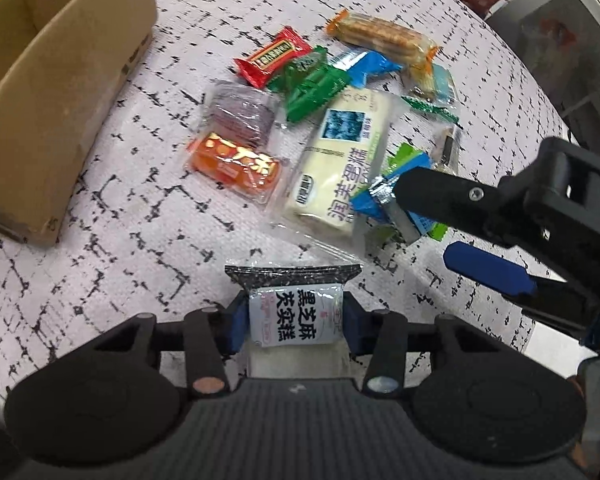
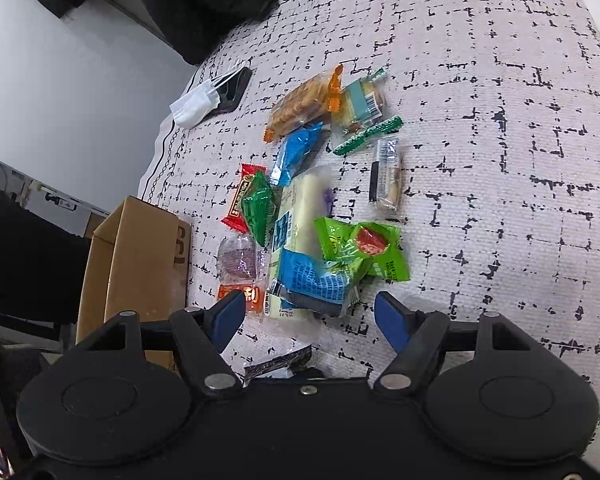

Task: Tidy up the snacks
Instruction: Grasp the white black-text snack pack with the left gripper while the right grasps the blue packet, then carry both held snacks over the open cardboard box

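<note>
**Black-and-white sesame cake packet caught in the left tool**

Black print on a white label read 黑芝麻 and, below it, what looked like 茯苓糕, on the sesame cake packet [image 1: 296,316] that sat between the blue pads [image 1: 238,326] of the left tool [image 1: 296,326]. Both pads pressed its sides. The jaws stood narrow, and the packet's speckled black sealed edge stuck out just past the fingertips, over the counter [image 1: 100,280].

The long cream packet [image 1: 340,160] ahead of the left tool carried large blue Chinese characters that I could not read with certainty. The red wrapper [image 1: 274,56] beyond it had a gold label, too small to read. An orange packet [image 1: 236,166] lay ahead and to the left, with a clear pack of purple rounds [image 1: 238,114] just behind it.

The left tool pointed steeply down at the counter. The right tool [image 2: 314,320] slanted down more gently, its jaws wide apart with nothing between the pads. Just ahead of its fingertips lay a blue packet [image 2: 312,280] and a green packet [image 2: 360,248], the green one overlapping the blue. In the left view, the right tool's upper finger reached over that blue packet.

The cardboard box [image 1: 52,92] stood far left of the left tool, open-topped. The remaining snacks lay in a loose pile between both tools.
</note>
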A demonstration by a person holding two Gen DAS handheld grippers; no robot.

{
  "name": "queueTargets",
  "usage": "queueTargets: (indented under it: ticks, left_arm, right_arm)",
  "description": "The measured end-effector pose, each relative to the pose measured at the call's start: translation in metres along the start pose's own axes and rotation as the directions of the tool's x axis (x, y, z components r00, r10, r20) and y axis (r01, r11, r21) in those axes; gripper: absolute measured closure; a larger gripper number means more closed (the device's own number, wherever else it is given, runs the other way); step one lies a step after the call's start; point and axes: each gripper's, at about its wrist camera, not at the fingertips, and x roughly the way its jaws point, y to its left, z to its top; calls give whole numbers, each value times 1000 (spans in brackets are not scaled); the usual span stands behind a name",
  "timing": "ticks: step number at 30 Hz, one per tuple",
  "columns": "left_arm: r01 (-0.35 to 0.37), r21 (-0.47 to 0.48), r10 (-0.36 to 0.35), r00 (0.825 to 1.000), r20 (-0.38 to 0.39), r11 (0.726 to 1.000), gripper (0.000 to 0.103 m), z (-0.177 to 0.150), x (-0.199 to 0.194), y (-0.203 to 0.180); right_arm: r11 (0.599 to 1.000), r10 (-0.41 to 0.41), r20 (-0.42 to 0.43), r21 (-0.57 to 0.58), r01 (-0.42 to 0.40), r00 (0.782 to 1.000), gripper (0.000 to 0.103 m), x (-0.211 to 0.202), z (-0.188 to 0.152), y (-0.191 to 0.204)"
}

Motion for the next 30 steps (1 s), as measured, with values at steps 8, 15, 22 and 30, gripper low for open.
queueTargets:
  ticks: [8, 15, 22, 30]
  left_arm:
    - [-17, -17, 18, 998, 64, 1000, 57, 3, -23, 16]
    - [-15, -23, 18, 995, 101, 1000, 57, 2, -45, 29]
    - [-5, -36, 10, 988, 151, 999, 57, 3, -79, 36]
    - [4, -53, 6, 982, 190, 999, 57, 11, -124, 45]
  right_arm:
    - [997, -77, 4, 20, 77, 997, 56, 19, 6, 5]
    - [995, -99, 40, 35, 98, 994, 67, 5, 2, 3]
    - [995, -93, 25, -44, 94, 995, 67, -9, -13, 27]
    - [993, -54, -16, -103, 52, 998, 67, -31, -23, 56]
